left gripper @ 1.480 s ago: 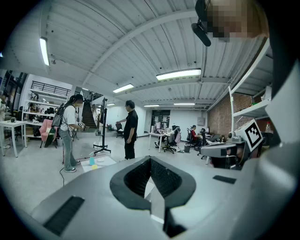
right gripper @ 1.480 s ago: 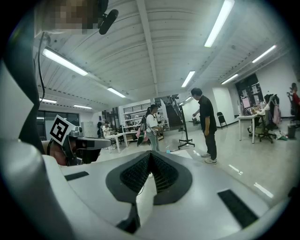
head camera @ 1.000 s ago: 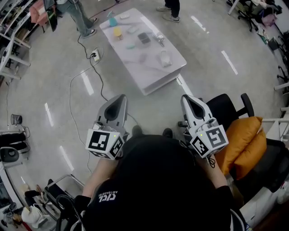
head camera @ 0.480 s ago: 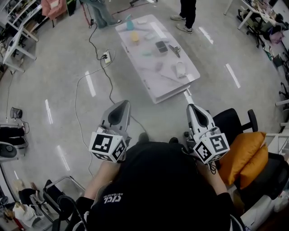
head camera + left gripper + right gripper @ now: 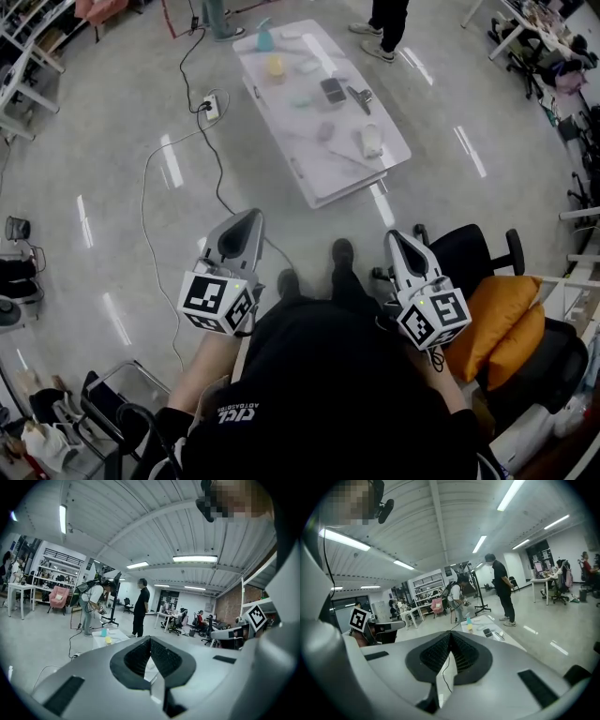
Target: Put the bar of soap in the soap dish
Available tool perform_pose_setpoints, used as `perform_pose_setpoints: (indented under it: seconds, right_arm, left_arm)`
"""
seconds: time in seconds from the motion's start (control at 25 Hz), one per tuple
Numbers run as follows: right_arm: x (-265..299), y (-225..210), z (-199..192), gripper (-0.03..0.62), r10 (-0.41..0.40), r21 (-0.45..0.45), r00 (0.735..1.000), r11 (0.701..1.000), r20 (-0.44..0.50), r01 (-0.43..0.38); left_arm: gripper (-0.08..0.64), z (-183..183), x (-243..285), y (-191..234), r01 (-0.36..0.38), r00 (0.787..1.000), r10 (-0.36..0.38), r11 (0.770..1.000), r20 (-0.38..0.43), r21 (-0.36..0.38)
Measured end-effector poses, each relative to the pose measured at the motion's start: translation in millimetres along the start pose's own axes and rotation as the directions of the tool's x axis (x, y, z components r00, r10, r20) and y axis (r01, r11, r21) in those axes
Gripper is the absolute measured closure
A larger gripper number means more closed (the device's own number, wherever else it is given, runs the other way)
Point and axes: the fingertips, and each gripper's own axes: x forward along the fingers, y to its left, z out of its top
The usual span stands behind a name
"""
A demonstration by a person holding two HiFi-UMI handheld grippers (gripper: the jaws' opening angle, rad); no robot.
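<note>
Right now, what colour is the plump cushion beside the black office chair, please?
Orange cushion; head view best.

Glossy grey floor (image 5: pixel 112 141), white table (image 5: pixel 311 169), black chair (image 5: pixel 469 251), orange cushion (image 5: pixel 492 309).

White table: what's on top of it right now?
On the white table: a blue spray bottle, a yellow item, a dark flat item, a white object and some smaller bits. They are too far away to identify further. Nothing covers the tabletop.
</note>
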Motion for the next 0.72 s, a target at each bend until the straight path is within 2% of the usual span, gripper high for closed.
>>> perform_pose_setpoints:
  seconds: [0.12,0.28,0.36,0.48,0.72]
  right_arm:
    - [5.7,-25.7,6.8,0.575,0.001,0.026,1.000,1.000,0.007,-0.001]
    - [24.5,-68.2,14.2,0.575,0.052,0.055,0.999,0.997,-0.008,-0.052]
    - [31.8,-90.8,23.0,0.575,0.089,0.061,0.996,0.994,-0.009,-0.089]
    - [35.2,-124.3,31.1,0.575,0.131,0.066,0.991,0.989,-0.008,-0.131]
    - [40.7,-183.0,38.0,0.575,0.163,0.086,0.986,0.983,-0.020,-0.161]
  left_arm:
    - [0.551,2.3,13.4,-8.1,-0.021,1.000,0.021,1.000,-0.007,0.004]
    - [0.551,8.1,39.0,-18.4,-0.092,0.996,0.092,0.996,-0.017,0.017]
    - [0.551,11.8,59.7,-31.5,-0.124,0.992,0.124,0.992,-0.018,0.019]
    - [0.551,12.4,86.3,-63.1,-0.134,0.990,0.135,0.990,-0.029,0.044]
    - [0.551,14.2,116.1,-91.1,-0.191,0.981,0.193,0.980,-0.035,0.048]
